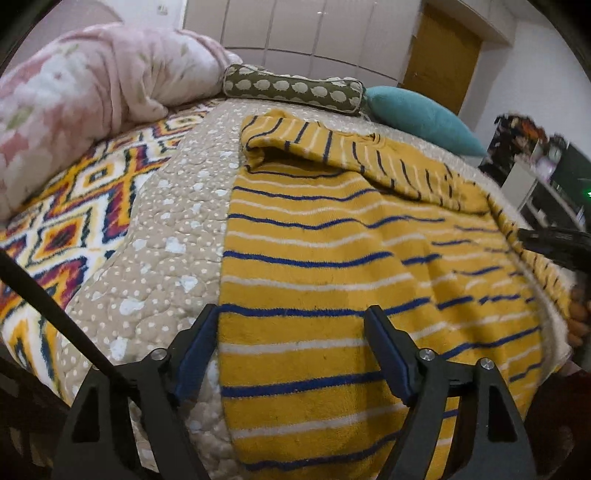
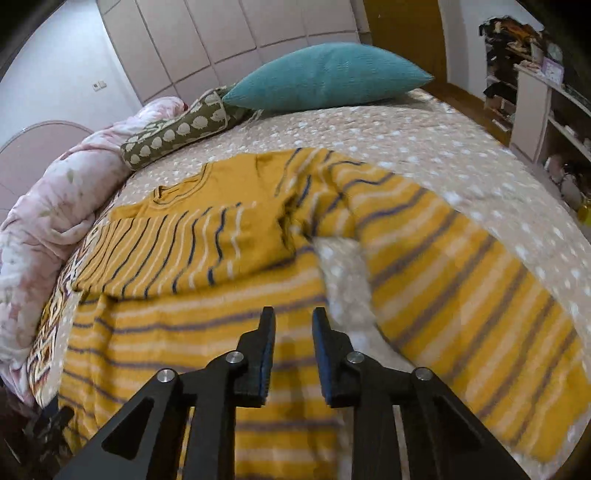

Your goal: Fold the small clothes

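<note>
Sweater point(image 1: 314, 258), mustard knit with navy and white stripes, lies flat on quilted dotted bedspread point(image 1: 177, 229), one sleeve folded across chest. We hold left tool point(image 1: 291, 350) released wide, straddling hem edge; right tool point(image 2: 293, 350) narrowly parted, empty above fabric. Risk: fuzzy, floppy knit bunches if we pinch one layer, fold skews.

Mustard sweater point(image 2: 229, 240) with navy and white stripes lies partly folded on the bedspread point(image 2: 424, 140).

Pale wardrobe wall point(image 2: 229, 33), wooden door point(image 1: 439, 55), cluttered shelves point(image 2: 554, 110).
</note>
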The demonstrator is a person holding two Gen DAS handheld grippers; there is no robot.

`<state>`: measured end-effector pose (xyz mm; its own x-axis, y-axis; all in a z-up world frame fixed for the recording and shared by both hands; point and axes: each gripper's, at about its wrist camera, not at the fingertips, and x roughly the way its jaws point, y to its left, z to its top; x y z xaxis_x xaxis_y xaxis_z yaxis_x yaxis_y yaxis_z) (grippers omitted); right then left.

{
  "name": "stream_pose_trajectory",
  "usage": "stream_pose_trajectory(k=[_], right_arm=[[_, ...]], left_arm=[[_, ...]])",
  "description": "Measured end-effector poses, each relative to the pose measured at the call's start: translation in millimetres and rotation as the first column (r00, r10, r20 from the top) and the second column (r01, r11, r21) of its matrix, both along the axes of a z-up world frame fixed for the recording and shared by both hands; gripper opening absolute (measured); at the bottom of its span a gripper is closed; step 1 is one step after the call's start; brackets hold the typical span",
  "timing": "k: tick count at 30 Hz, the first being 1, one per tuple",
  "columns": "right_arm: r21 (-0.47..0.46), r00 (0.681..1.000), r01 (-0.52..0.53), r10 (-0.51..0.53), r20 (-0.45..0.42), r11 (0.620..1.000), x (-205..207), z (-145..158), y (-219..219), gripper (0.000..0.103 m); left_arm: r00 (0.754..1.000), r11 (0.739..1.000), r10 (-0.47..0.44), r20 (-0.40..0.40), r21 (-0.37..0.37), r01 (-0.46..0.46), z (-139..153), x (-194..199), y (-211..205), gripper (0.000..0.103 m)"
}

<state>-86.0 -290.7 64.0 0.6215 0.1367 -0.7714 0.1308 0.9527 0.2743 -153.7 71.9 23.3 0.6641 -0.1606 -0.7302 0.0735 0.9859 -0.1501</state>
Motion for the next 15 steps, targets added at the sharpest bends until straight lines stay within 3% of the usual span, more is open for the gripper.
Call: stream_pose_trajectory(k=[2, 5, 6, 9, 10, 12, 15], right_arm=[[-0.004, 1.000, 0.019, -0.019, 0.015, 1.000, -19.7, -1.5, -7.5, 0.041], [0.025, 0.998, 0.050, -0.051, 0.033, 0.998, -45.1, -4.9, -19.7, 0.043], [0.037, 0.998, 0.060, -0.061, 0.034, 0.998, -53.4, -6.4, -24.4, 0.043], [0.061, 0.996, 0.084, -0.087, 0.039, 0.995, -70.1, -8.3, -36.5, 0.043], [0.064, 0.995, 0.092, -0.094, 0.040, 0.994, -73.0, -8.6, -40.0, 0.043], [0.080, 0.992, 0.108, -0.113, 0.051, 0.991, -80.3, -8.0, -48.1, 0.043], [0.106, 0.990, 0.121, -0.129, 0.065, 0.987, -88.0, -4.9, -55.4, 0.043]], left_arm=[[1.000, 0.999, 0.000, 0.003, 0.041, 0.000, -1.6, -1.9, -9.0, 0.084], [1.000, 0.998, 0.004, -0.005, 0.061, -0.004, -3.2, -2.6, -16.0, 0.085], [1.000, 0.998, 0.009, -0.014, 0.069, -0.008, -2.8, -3.0, -17.1, 0.078], [0.999, 0.997, 0.020, -0.026, 0.078, -0.018, 5.4, -6.5, -13.0, 0.019], [0.999, 0.997, 0.013, -0.033, 0.071, -0.011, 8.7, -7.6, -8.7, 0.012], [0.999, 0.999, 0.017, -0.047, 0.039, -0.015, 16.4, -10.1, 4.5, 0.009], [0.998, 0.997, 0.050, -0.042, 0.062, -0.047, 26.8, -16.7, 21.9, 0.009]])
